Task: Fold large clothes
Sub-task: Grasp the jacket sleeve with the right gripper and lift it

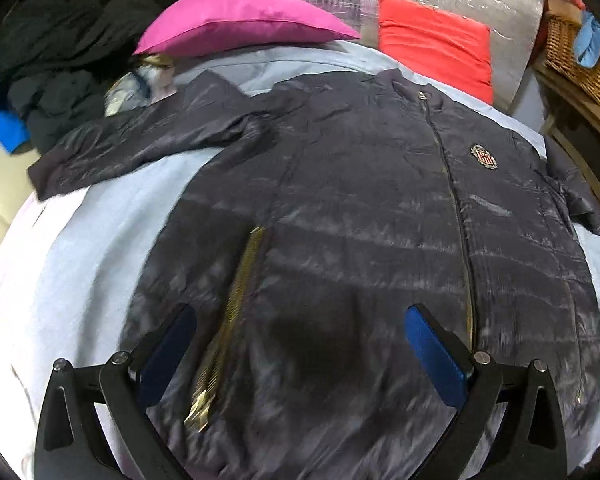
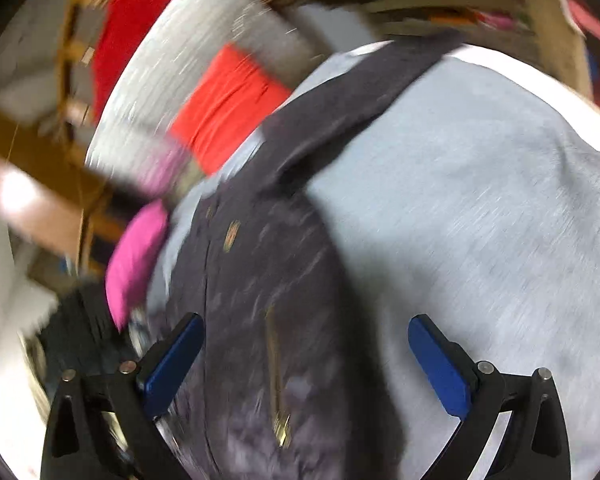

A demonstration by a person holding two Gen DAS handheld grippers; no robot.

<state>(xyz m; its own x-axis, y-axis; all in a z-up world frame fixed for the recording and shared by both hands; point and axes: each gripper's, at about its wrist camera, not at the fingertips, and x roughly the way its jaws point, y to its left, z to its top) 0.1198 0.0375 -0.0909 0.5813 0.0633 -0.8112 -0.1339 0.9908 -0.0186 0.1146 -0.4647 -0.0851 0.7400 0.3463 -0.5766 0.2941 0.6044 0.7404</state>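
Closest to me, the left gripper [image 1: 300, 344] hangs over the hem end of the dark navy quilted puffer jacket [image 1: 360, 220], its blue-padded fingers [image 1: 432, 356] spread wide with nothing between them. The right gripper [image 2: 306, 360] is likewise spread and empty, poised over the jacket's [image 2: 268, 320] side edge where it meets the pale blue bedsheet [image 2: 480, 220] (that view is badly smeared, so I cannot say how close it sits to the cloth).

The jacket lies face up and zipped on the pale blue bedsheet [image 1: 80, 240], collar away from me, with a gold pocket zipper [image 1: 236, 304] slanting just beside the left gripper. To my eye the fold has not begun, and the sensible first step is bringing a sleeve across the chest.

Further out, the left-hand sleeve [image 1: 132, 148] stretches sideways, flat and easy to reach; the other sleeve [image 2: 352, 100] runs off towards the bed's far edge. I would pinch a sleeve at the cuff, catch both layers of the slippery shell, lift low, and lay it straight across near the embroidered crest badge [image 1: 481, 157], since puffy filling tends to spring back.

Beyond lie a magenta pillow [image 1: 240, 24] and an orange-red cushion [image 1: 436, 44], well clear of the work.
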